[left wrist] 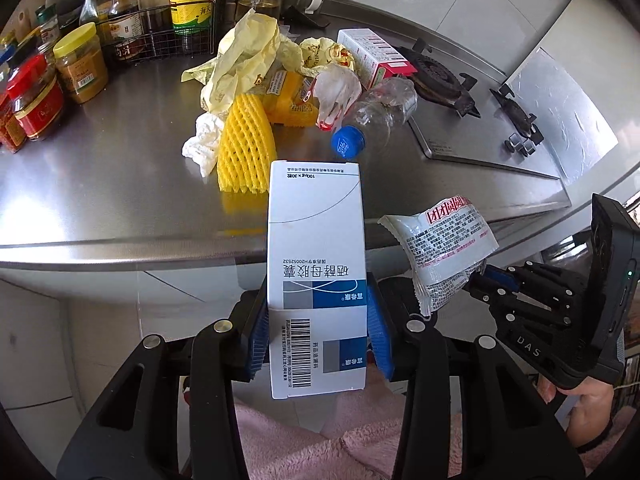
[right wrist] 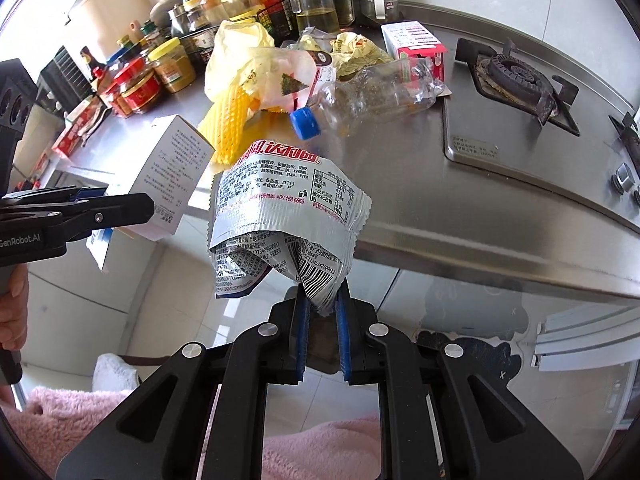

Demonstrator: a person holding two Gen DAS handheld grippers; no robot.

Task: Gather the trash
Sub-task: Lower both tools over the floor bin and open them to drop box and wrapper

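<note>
A stainless-steel worktop (left wrist: pixel 100 200) is carrying the remaining trash in a heap near its back edge, left of the gas hob (left wrist: pixel 440 76): a crumpled yellow plastic bag (left wrist: pixel 244 52), a yellow foam fruit net (left wrist: pixel 246 148), a crushed clear bottle (left wrist: pixel 384 108) with a blue cap, and a pink-and-white carton (left wrist: pixel 372 52). Condiment jars (left wrist: pixel 80 64) are crowding the back left corner.

Both grippers are hanging off the front edge of the worktop, each already loaded. The left gripper (left wrist: pixel 318 328) is pinching a white-and-blue medicine box (left wrist: pixel 316 248) across its width, the box's long axis running forward along the fingers toward the heap. The right gripper (right wrist: pixel 320 312) is pressing its jaws nearly together on the gathered lower end of a silver snack wrapper (right wrist: pixel 288 216), which is ballooning out above the pads.

The two held pieces are sitting side by side, close but apart, the box to the left of the wrapper. No bin is showing in either view, so the drop point cannot be told. The coming move is probably carrying both away from the counter to release them; afterwards the bottle, lying cap-forward at the heap's near side, is the closest piece to the right hand.
</note>
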